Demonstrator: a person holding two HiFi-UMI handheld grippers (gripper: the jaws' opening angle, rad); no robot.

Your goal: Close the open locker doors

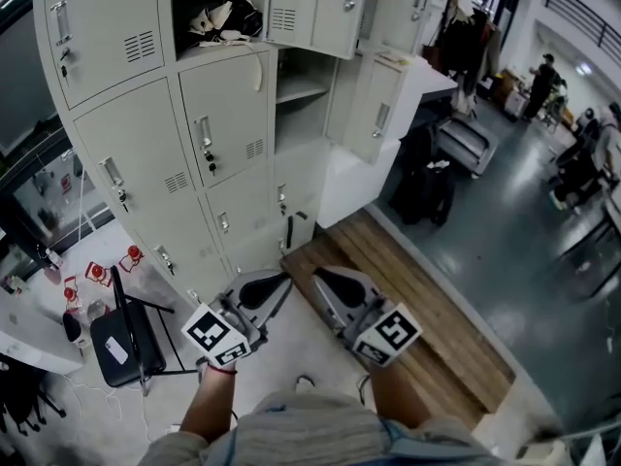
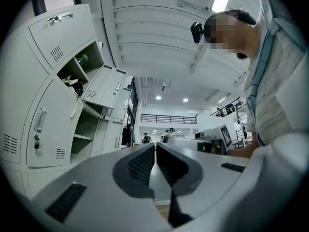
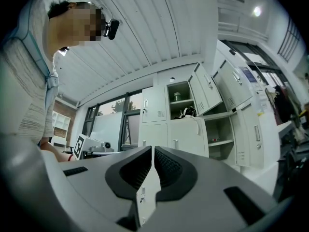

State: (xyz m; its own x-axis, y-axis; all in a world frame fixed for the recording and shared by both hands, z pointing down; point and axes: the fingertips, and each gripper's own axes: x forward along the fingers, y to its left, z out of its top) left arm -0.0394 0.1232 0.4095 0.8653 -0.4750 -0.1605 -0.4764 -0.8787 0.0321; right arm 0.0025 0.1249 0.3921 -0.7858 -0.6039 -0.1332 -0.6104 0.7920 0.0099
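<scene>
A bank of pale grey lockers (image 1: 146, 134) fills the upper left of the head view. An upper compartment (image 1: 221, 16) with bags inside stands open, its door (image 1: 315, 8) swung out to the right. Below it an empty shelf compartment (image 1: 301, 90) is open, with its door (image 1: 376, 105) also swung right. Both open doors show in the right gripper view, the upper door (image 3: 205, 88) and the lower door (image 3: 252, 129). My left gripper (image 1: 277, 284) and right gripper (image 1: 325, 278) hang side by side low in front of the lockers, well short of them. Each is shut and empty, as the left gripper (image 2: 155, 148) and right gripper (image 3: 152, 151) show in their own views.
A black folding chair (image 1: 124, 343) stands at the lower left beside a white desk (image 1: 29, 343). A wooden bench (image 1: 417, 309) runs along the floor under my right gripper. Black bags (image 1: 427, 187) sit past the lockers. People (image 1: 543, 81) stand far off at the upper right.
</scene>
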